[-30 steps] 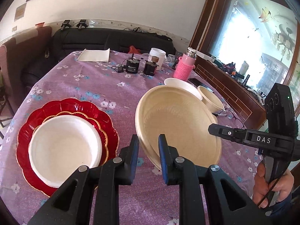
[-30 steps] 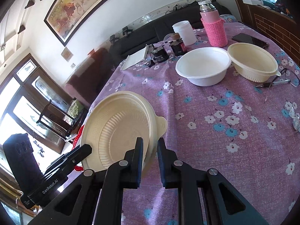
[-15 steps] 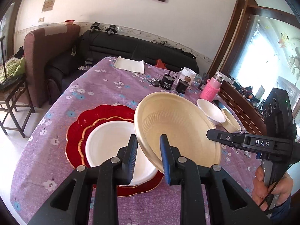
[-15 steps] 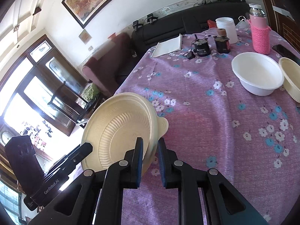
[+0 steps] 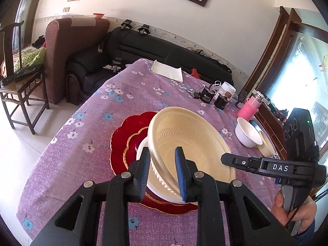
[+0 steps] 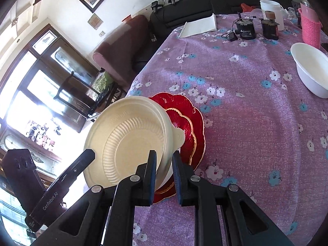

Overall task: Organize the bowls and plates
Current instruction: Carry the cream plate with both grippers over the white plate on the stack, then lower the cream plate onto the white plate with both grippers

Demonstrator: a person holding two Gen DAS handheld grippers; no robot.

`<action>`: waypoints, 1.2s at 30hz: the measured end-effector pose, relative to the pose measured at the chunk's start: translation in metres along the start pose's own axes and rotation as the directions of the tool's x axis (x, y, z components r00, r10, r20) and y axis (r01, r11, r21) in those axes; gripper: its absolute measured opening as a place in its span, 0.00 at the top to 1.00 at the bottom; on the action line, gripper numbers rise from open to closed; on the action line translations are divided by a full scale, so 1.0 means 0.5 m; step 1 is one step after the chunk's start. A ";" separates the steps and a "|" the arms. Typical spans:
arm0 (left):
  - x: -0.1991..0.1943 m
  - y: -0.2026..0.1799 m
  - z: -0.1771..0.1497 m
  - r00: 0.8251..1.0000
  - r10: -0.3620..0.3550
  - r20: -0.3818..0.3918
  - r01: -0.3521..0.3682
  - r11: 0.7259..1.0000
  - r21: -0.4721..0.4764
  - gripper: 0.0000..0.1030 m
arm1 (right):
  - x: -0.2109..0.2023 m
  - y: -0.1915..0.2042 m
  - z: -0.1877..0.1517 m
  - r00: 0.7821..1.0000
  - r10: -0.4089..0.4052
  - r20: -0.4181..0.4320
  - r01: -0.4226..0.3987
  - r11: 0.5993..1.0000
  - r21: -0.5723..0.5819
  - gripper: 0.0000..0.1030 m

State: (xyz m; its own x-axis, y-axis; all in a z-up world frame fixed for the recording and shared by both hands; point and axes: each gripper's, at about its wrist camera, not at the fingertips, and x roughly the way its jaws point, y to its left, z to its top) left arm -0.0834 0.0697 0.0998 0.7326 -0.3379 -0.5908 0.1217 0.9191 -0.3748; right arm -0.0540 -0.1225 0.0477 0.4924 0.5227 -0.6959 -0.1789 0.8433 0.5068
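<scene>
Above the red plate [image 5: 131, 131], a cream plate [image 5: 184, 141] hangs tilted in the air, gripped at two spots on its rim. The left gripper [image 5: 163, 174] has its jaws drawn close together and clamped on the cream plate's near edge; the right gripper [image 6: 164, 174] is likewise clamped on the rim, just beside the plate's small tab handle. Seen from the left wrist, the right gripper's black body reaches in from the right side, held by a hand [image 5: 295, 211] at the lower right edge.

Directly under the cream plate, a white bowl [image 5: 143, 149] sits in the middle of the red plate, mostly hidden; only a strip of its rim shows. The red plate lies flat on the purple flowered tablecloth [image 6: 256, 123], near the table's edge.

Well to the right of the red plate stands another white bowl [image 5: 247, 134], and a cream bowl [image 5: 265, 144] lies just beyond it, touching or nearly so. Farther back from the red plate stand a pink bottle [image 5: 249, 107], two dark jars [image 6: 247, 30], a white tub [image 6: 270, 7] and a folded white cloth [image 5: 167, 71]. Beyond the table runs a black sofa [image 5: 143, 47].
</scene>
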 end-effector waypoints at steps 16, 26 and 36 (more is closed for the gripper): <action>0.036 0.023 -0.011 0.999 0.011 -0.045 -0.013 0.999 -0.030 0.78 | 0.027 0.004 0.001 0.999 -0.036 -0.013 0.036 0.999 -0.012 0.81; 0.038 0.023 -0.009 0.999 0.015 -0.046 -0.017 0.999 -0.039 0.77 | 0.031 0.004 0.000 0.999 -0.035 -0.020 0.034 0.999 -0.017 0.81; 0.026 0.027 -0.009 0.999 0.027 -0.032 -0.028 0.998 -0.049 0.66 | 0.024 0.003 0.000 0.999 -0.035 -0.011 0.035 0.999 -0.027 0.79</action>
State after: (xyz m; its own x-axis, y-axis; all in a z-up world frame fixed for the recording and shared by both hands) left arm -0.0752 0.0769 0.0838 0.7138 -0.3195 -0.6232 0.0681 0.9173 -0.3923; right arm -0.0486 -0.1148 0.0403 0.4887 0.4944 -0.7188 -0.1844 0.8639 0.4687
